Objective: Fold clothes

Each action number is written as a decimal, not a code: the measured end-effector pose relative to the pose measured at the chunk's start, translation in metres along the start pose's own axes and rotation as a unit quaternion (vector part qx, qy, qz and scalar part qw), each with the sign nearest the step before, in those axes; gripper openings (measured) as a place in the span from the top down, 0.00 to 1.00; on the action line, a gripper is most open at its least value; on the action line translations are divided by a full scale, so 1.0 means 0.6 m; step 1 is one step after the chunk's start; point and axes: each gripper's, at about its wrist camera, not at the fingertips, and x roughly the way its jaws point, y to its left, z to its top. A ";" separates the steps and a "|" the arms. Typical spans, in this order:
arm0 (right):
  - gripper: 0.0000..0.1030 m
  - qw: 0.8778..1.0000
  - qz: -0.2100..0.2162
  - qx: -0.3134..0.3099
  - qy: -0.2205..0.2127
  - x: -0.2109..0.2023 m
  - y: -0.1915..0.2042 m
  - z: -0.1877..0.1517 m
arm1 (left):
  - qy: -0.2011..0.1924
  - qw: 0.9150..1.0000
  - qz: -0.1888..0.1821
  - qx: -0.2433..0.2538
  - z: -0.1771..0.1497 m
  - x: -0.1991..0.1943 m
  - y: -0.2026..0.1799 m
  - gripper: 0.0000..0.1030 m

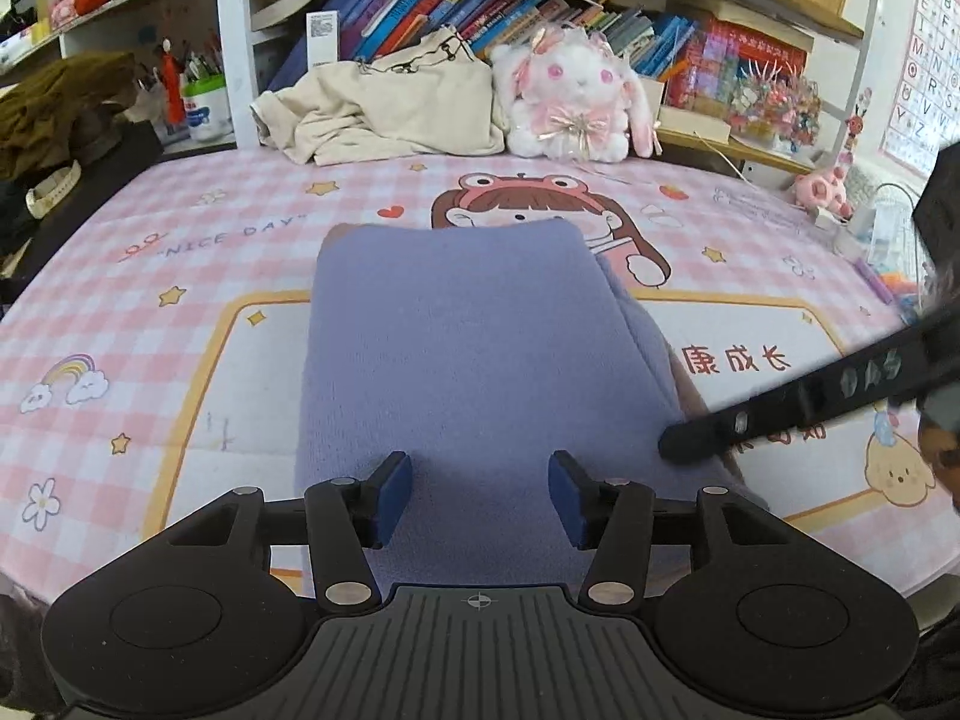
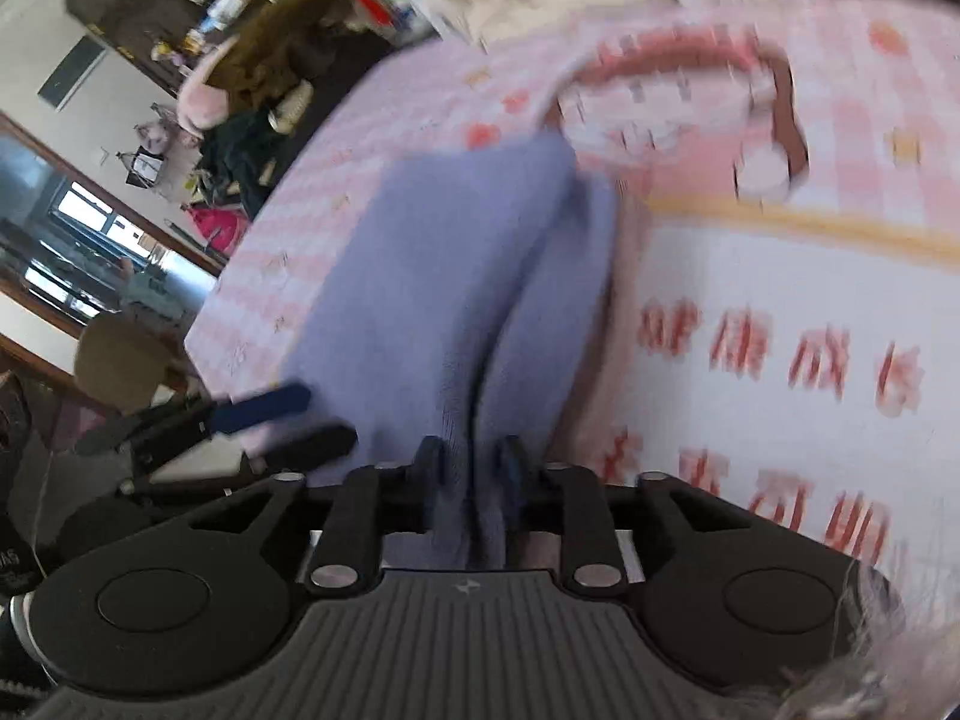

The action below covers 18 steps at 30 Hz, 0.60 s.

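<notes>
Cloth (image 1: 462,354), lilac and doubled, lies mid-mat (image 1: 180,276): my right gripper (image 2: 471,474) pinches its near edge to steer the fold, while my left gripper (image 1: 480,495) hovers slack above it.

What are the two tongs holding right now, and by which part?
The right tongs are shut on the purple garment, pinching a bunched fold at its near right edge. The left tongs are open above it, holding nothing.
</notes>
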 end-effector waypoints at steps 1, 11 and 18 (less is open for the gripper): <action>0.62 1.000 -0.004 -0.015 -0.012 -0.003 0.010 0.006 | -0.002 1.000 0.002 0.001 0.001 -0.004 -0.001 0.51; 0.89 0.997 -0.038 -0.064 -0.033 0.001 0.039 0.006 | -0.015 1.000 0.008 -0.013 0.011 -0.010 0.002 0.51; 0.88 0.997 -0.064 -0.038 -0.006 0.033 0.015 -0.010 | 0.006 1.000 0.015 0.002 0.009 0.005 -0.002 0.51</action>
